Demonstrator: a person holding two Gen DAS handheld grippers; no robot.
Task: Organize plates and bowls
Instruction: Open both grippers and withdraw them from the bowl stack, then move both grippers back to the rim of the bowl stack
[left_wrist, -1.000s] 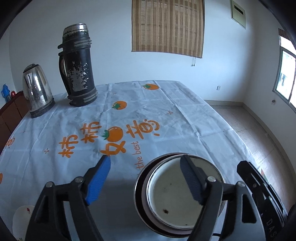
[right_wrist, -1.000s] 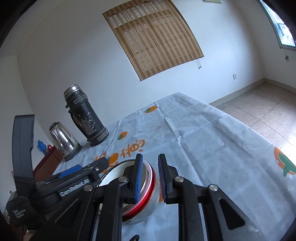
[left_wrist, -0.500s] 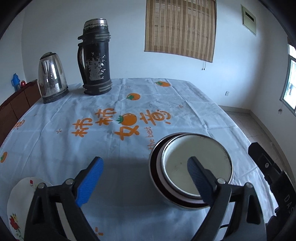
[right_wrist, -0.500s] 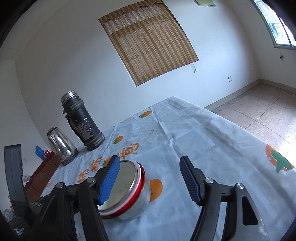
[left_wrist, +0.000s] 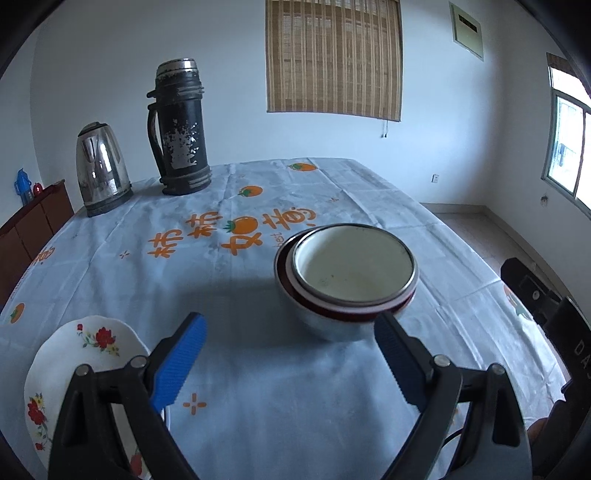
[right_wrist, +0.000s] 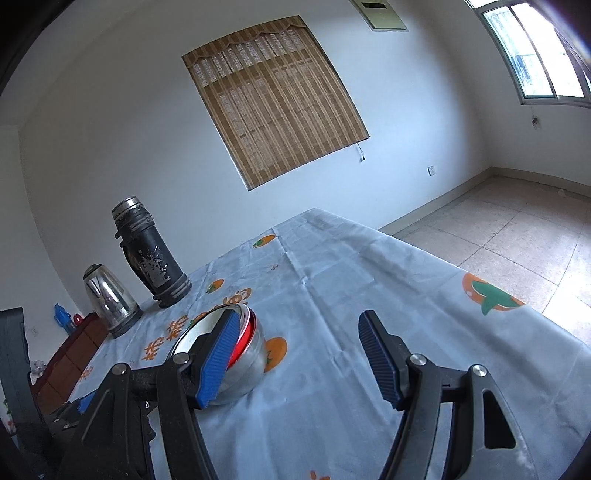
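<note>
Clearly, in the left wrist view, your left gripper (left_wrist: 290, 354) stands wide apart with nothing between its blue pads. The stack of bowls (left_wrist: 347, 280) sits right of centre in the frame, just beyond the right-hand pad, a cream bowl nested in a red-rimmed one, itself in a steel bowl. The inner bowl looks off-centre and slightly tilted; if you nudge the stack with that pad it could slide on the tablecloth (left_wrist: 229, 369) or shed the top bowl. The floral plate (left_wrist: 85, 354) lies at the lower left, partly under the left finger. Its lower part runs out of the frame behind the gripper, so you cannot tell how near the table edge it lies; a sweep of the finger might push it that way. The thermos (left_wrist: 181, 129) and the kettle (left_wrist: 101, 170) stand at the upper left, well apart from all this.

Now the right wrist view: your right gripper (right_wrist: 295, 358) is also parted and holds nothing. The stack of bowls (right_wrist: 243, 365) appears at lower centre-left, partly hidden behind the left-hand pad, outside the gap and not clamped. Whether that pad touches the rim you cannot tell. If you swing left from here, the finger could catch the rim and tip or drag the stack. The thin cloth may also wrinkle and carry the bowls along.
</note>
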